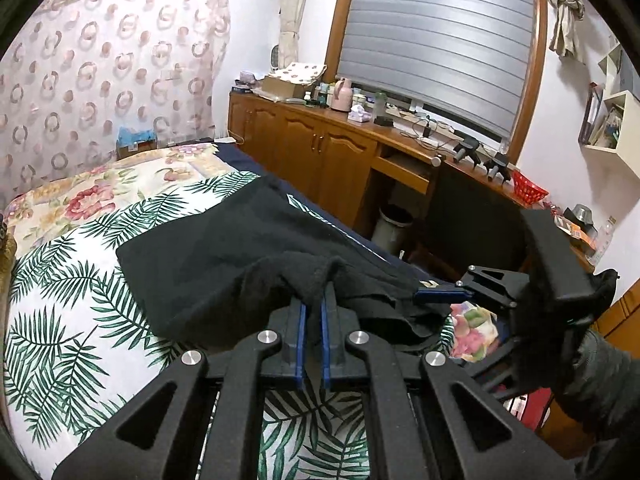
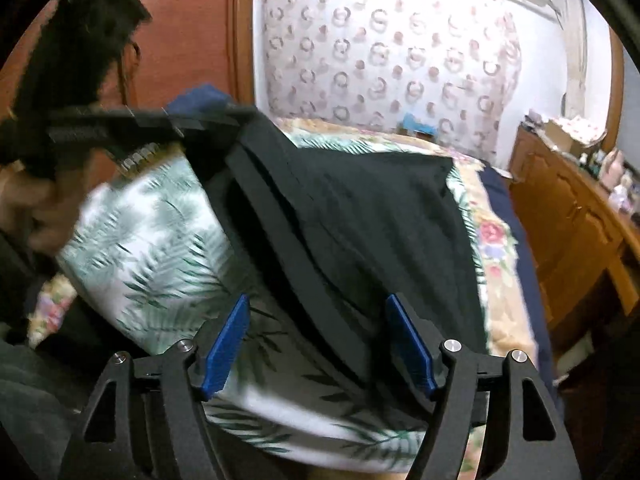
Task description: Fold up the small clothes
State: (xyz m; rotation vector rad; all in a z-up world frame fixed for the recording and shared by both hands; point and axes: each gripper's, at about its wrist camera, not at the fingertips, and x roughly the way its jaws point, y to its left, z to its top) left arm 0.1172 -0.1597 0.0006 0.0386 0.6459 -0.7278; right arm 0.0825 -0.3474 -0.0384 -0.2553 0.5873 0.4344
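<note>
Up close in the left wrist view, the left gripper [image 1: 313, 304] pinches a raised fold of the black garment [image 1: 208, 264], which lies on the palm-leaf bedspread [image 1: 68, 312]; the right gripper [image 1: 434, 294] sits at the cloth's right edge, with a wooden cabinet [image 1: 316, 152] and shuttered window [image 1: 436, 40] beyond. Only the right wrist view shows the right gripper [image 2: 318, 338] with blue pads [image 2: 226, 350] spread wide and holding nothing, the garment [image 2: 360, 208] stretching away beneath them, and a person's dark hair [image 2: 80, 28] far left.

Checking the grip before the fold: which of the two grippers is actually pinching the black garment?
The left gripper: its blue pads are shut on a bunched edge of the black garment. The right gripper stands open, its pads apart and gripping nothing.
</note>
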